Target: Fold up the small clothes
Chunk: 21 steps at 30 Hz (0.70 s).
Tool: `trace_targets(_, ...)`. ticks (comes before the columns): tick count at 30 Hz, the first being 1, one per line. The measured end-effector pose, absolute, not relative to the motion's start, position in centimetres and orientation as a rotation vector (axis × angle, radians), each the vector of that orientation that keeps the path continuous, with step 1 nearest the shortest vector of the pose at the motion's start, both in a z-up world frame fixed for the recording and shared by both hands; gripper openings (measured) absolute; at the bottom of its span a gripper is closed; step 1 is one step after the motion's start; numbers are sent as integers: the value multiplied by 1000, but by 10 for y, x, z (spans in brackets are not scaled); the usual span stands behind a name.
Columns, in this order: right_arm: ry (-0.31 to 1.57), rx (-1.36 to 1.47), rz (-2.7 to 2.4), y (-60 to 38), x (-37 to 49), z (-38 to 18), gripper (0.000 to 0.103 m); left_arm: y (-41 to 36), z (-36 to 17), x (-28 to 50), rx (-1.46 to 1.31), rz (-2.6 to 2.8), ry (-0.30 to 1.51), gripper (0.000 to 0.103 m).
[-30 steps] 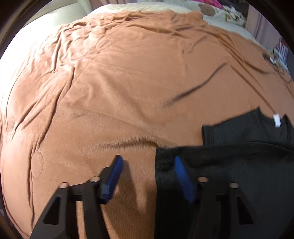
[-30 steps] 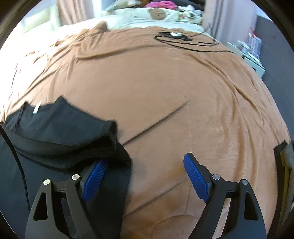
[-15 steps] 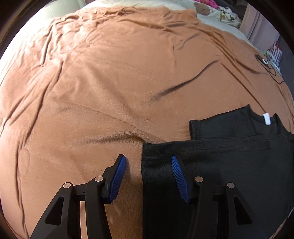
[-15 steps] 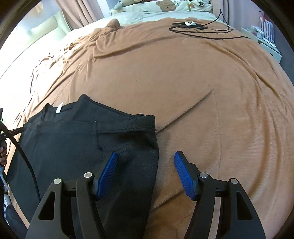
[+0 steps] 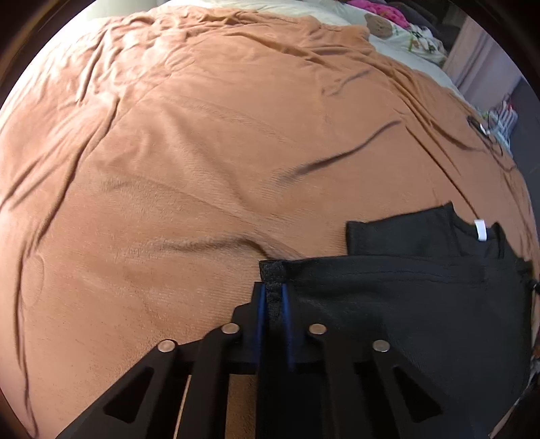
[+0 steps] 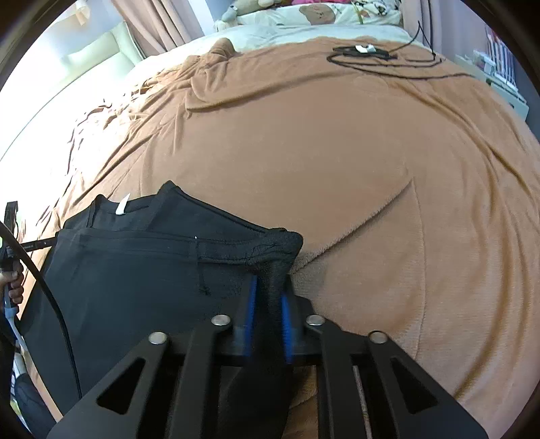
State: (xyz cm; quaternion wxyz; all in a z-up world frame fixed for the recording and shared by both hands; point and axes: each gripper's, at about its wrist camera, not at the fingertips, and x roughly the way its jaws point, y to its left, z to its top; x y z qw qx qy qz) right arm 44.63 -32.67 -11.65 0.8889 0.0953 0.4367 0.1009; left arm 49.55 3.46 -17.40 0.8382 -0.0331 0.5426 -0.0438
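1. Left claw point(image 5: 272, 299): its two blue pads are closing on the near left corner of the black knit garment point(image 5: 405, 304), and a narrow strip of the dark fabric is pinched between them. The pinched corner stands slightly raised above the surface.
2. Right claw point(image 6: 268, 297): its blue pads are drawn nearly together with a bunched fold of the same garment's point(image 6: 135, 287) right corner clamped between them. The fabric rises in a small hump just beyond the fingertips.
3. Black knit garment: it lies on the bed, at the near edge, spread between the two claws. A doubled-over layer shows along its far side, with a small white label point(image 5: 480, 230) at the neckline. In the right wrist view the label point(image 6: 122, 206) sits toward the left of the far edge.
4. Brown plush blanket point(image 5: 202, 152): it covers the bed beneath the garment, creased in long shallow folds, and appears again in the right wrist view point(image 6: 337, 152).
5. Black cable point(image 6: 388, 57): it is coiled on the far part of the blanket, well apart from the garment.
6. Cream printed pillows point(image 6: 320, 17): they lie at the far end of the bed, beyond the blanket.
7. Person's hand point(image 6: 13, 283): it is partly visible at the left margin of the right wrist view, holding a handle.
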Motion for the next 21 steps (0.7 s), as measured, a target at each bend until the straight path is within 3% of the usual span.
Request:
trace_targets(12,786,243,172,-344,416,-86,0,33,-113,484,-48,-92,1019,6)
trace_targets(21,764,254,140,-344,417,-87,0,24,-118,511,-35,-60,1011,6)
